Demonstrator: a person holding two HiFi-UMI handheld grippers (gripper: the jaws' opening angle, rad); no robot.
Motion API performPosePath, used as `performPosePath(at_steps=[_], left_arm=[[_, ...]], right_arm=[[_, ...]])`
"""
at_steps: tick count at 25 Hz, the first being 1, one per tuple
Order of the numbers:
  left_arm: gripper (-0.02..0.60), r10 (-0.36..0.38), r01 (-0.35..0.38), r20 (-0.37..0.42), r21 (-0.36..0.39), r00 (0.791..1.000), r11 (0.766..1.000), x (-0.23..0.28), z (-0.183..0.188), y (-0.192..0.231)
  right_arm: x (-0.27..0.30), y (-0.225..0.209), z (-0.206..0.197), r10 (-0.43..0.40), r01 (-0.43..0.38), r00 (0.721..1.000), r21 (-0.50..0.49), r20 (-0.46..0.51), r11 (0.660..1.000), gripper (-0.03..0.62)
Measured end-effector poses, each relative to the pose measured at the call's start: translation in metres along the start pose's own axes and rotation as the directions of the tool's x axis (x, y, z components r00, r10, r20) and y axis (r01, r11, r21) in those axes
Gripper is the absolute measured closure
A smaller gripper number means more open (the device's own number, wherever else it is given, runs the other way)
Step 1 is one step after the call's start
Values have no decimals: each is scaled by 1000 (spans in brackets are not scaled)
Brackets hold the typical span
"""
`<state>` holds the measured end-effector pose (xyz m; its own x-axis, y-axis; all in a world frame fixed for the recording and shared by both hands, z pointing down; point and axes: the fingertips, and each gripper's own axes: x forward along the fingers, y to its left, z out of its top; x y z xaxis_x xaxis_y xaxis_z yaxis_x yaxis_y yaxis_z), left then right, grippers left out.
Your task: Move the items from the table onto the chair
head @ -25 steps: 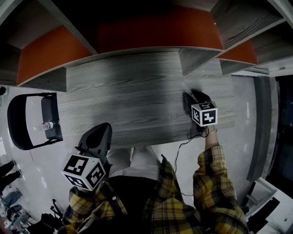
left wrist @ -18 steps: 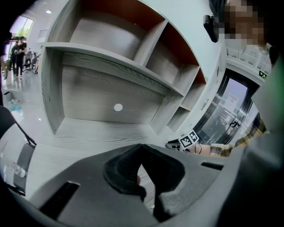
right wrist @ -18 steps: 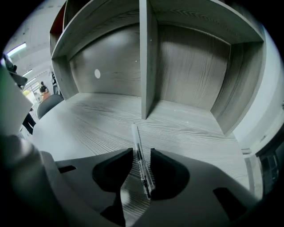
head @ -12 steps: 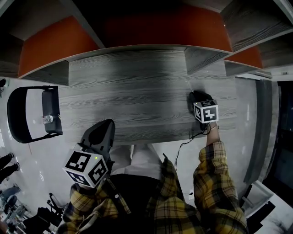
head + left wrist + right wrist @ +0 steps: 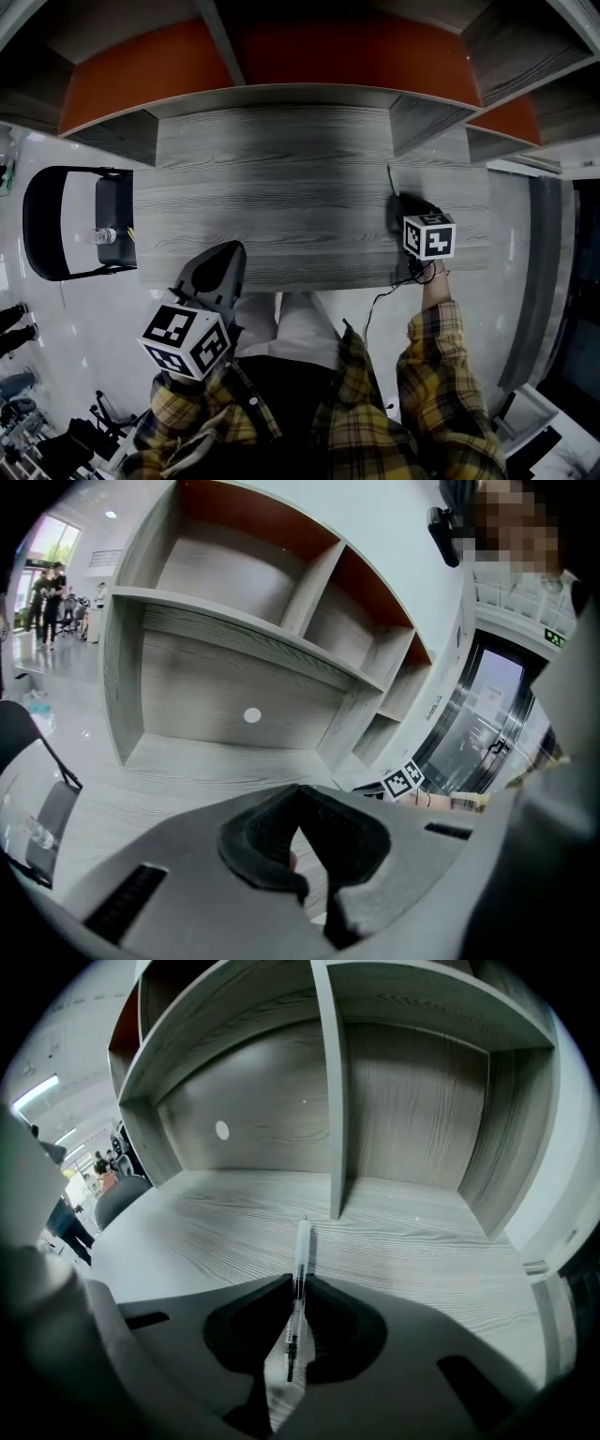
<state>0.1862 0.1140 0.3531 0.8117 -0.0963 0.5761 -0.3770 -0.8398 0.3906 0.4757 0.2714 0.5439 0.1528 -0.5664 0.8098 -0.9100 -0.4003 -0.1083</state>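
A slim clear pen (image 5: 300, 1260) lies on the grey wood table (image 5: 272, 187) near its right end; in the head view it is a thin line (image 5: 390, 180) sticking out past the jaws. My right gripper (image 5: 297, 1290) sits low over it with its jaws closing, the pen lengthwise between them and the tips touching its sides. In the head view that right gripper (image 5: 400, 208) rests on the table top. My left gripper (image 5: 223, 264) hangs at the table's near edge, shut with nothing in it (image 5: 300, 797). The black chair (image 5: 42, 225) stands at the left and holds a small clear bottle (image 5: 105, 235).
Grey shelf compartments with orange backs (image 5: 337, 47) rise behind the table. An upright divider (image 5: 330, 1101) stands just beyond the pen. A thin cable (image 5: 375, 305) hangs from the right gripper. People stand far off at the left (image 5: 47, 592).
The right gripper has stayed at the pen on the table's right end. The left gripper has hardly moved. The head view has shifted slightly.
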Motion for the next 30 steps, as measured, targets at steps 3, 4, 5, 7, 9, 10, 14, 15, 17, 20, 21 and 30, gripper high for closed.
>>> performPosePath(at_steps=[3,4,5,7,9,10,14,15,17,20,21,30], left_arm=[[578,-1,1,22,-9,1000,1000,-2,0,-1],[578,-5,5,29,-12,1000,1000,-3,0,-3],[578,-9,10,37,-13,999,1000,-3,1,-5],[578,-20,21,55,-12,998,1000,-3,2,-9],[578,-30,31,70,-9,997,999,-3,3,-14],[578,-33,34,76,-9,997,999,-3,3,-16],[578,-23,25,89,-20,996,999,-5,1,-20],[578,-17,19,92,-26,996,999,-5,0,-19],[578,1,3,97,-43,995,999,-8,0,-16],[578,40,-32,107,-74,993,997,-19,-5,0],[578,57,-47,115,-87,992,995,-26,-6,7],[578,169,-129,170,-224,971,966,-103,-37,107]], right_arm=[[-16,21,9,37,-38,998,18,53,999,540],[-22,29,12,51,-53,996,27,70,998,540],[-29,37,15,66,-69,994,36,89,997,540],[-42,51,22,98,-107,986,62,131,992,540],[-54,66,29,137,-156,975,95,177,983,540],[-60,73,32,159,-183,967,112,198,977,540],[-76,105,39,244,-282,938,132,248,950,540],[-80,112,40,263,-300,932,121,248,946,540],[-85,129,43,299,-324,925,75,236,943,540],[-84,166,43,366,-372,910,-3,197,928,540],[-82,182,43,392,-394,902,-27,180,919,540],[-49,339,51,542,-531,838,-134,65,837,540]])
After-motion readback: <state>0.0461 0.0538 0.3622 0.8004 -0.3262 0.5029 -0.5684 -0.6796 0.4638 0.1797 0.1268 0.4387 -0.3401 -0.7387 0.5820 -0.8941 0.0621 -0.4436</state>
